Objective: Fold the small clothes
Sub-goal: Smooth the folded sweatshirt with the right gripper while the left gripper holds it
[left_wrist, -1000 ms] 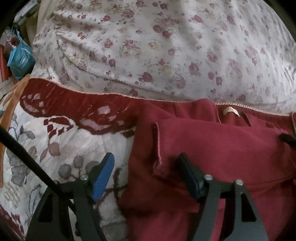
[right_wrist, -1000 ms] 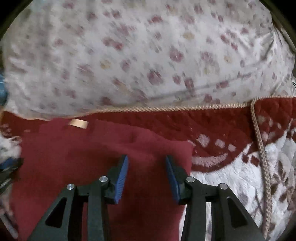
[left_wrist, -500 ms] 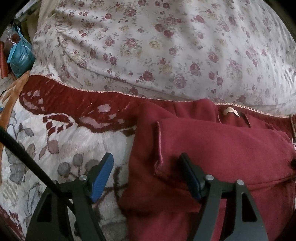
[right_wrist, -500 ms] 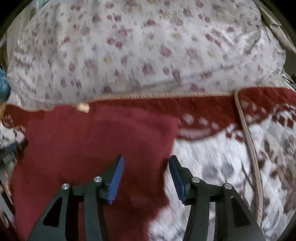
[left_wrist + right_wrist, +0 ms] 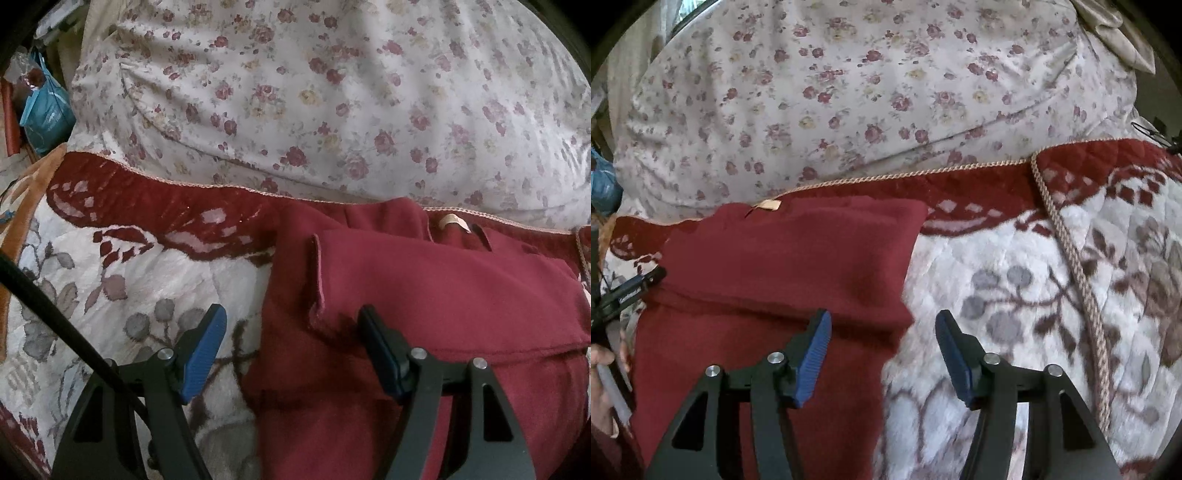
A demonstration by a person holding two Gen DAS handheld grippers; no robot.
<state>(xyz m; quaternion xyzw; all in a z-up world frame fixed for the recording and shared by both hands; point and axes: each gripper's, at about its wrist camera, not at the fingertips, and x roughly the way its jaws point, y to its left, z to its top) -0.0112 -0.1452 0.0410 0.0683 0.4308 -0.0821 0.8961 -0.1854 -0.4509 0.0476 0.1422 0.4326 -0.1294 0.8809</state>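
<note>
A bulky white pillow with a small red flower print (image 5: 871, 96) walls off the far side, while the white-and-red quilted floral blanket (image 5: 1015, 280) lies bare and passable right of the folded dark-red fleece garment (image 5: 783, 258), and left of it too.

Right gripper (image 5: 882, 354): slid off the dark red garment (image 5: 783, 266) toward the patterned blanket (image 5: 1015, 288), now straddling the garment's right edge.
Jaws: opening, nothing clamped.
</note>
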